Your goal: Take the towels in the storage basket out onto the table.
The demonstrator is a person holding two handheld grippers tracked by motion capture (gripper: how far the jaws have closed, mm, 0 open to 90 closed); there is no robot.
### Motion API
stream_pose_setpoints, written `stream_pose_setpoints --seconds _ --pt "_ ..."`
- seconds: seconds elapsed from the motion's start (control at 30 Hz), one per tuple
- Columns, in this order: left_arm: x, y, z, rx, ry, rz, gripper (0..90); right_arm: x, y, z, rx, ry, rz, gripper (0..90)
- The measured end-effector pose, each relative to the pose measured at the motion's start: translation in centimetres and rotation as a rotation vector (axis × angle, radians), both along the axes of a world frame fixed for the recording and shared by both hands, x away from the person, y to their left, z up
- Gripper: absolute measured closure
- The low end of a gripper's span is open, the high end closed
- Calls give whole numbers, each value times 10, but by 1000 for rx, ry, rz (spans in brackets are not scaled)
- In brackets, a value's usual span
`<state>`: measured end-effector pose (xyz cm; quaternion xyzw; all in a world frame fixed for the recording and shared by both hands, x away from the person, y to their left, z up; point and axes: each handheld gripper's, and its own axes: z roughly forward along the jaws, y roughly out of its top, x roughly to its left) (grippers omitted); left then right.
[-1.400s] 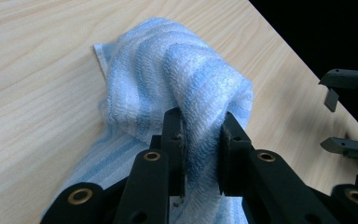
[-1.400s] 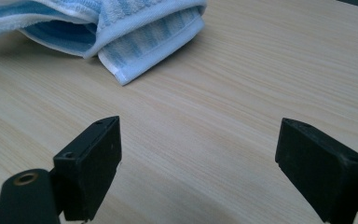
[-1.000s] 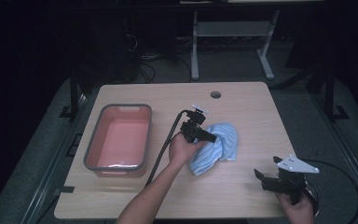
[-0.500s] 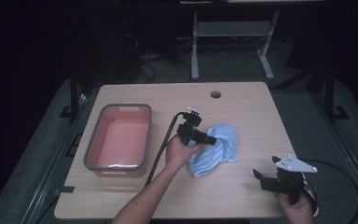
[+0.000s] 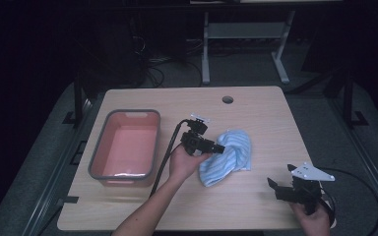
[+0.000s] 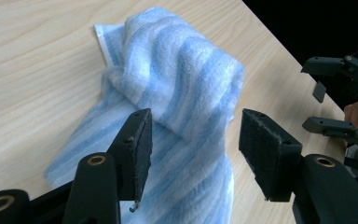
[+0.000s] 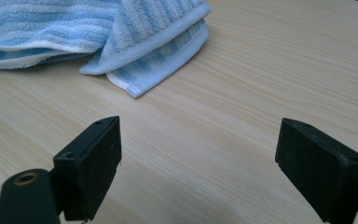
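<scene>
1. A tub point(image 5: 128, 147) stands at the left of the counter point(image 5: 256, 105): a rounded rectangle of smooth pink plastic with a grey rim, its long side running away from the person.
2. The counter is pale wood-grain laminate, flat and matt, with a round hole near its far edge.
3. The left gripper point(image 5: 220, 148) lies level just right of the tub, held in the person's left hand point(image 5: 186, 162), with a black cable curving back from it. Its fingers point(image 6: 137, 144) are hard black blocks with a rough, ribbed inner face.
4. Those fingers have just been opening and now stand partly apart, with the towel between them but the pads clear of the cloth.
5. The towel point(image 5: 229, 155) lies crumpled at mid-counter, just right of the left gripper. It is soft terry with light-blue and white stripes, ribbed pile and a stitched hem, folded over itself into a thick hump point(image 6: 186, 79).
6. In the left gripper view the hump rises just beyond the fingertips and the flatter tail of the cloth runs under them.
7. The right gripper point(image 5: 280, 189) sits at the near right corner in the right hand point(image 5: 315, 221), well apart from the towel, a grey three-cornered plate on top.
8. Its fingers point(image 7: 95, 154) stand wide over bare counter, with the towel's hemmed corner point(image 7: 135, 79) lying ahead of them, untouched.
</scene>
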<state>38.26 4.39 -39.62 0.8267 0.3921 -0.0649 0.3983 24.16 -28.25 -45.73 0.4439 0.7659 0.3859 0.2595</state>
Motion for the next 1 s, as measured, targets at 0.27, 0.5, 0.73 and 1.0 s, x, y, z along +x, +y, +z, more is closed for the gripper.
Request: stream_pose_setpoints --seconds 0.27,0.5,0.73,1.0 --pt "-7 13 4 5 -16 9 397 1 1 -1 -2 1 -1 139" --pt "-17 24 5 13 -37 1 347 0 2 -1 -5 5 -2 139" --pt "-27 32 5 4 -46 -3 339 1 2 -1 -7 9 -4 139" --pt "-39 39 5 1 -64 -8 322 0 2 -2 -8 12 -8 139"
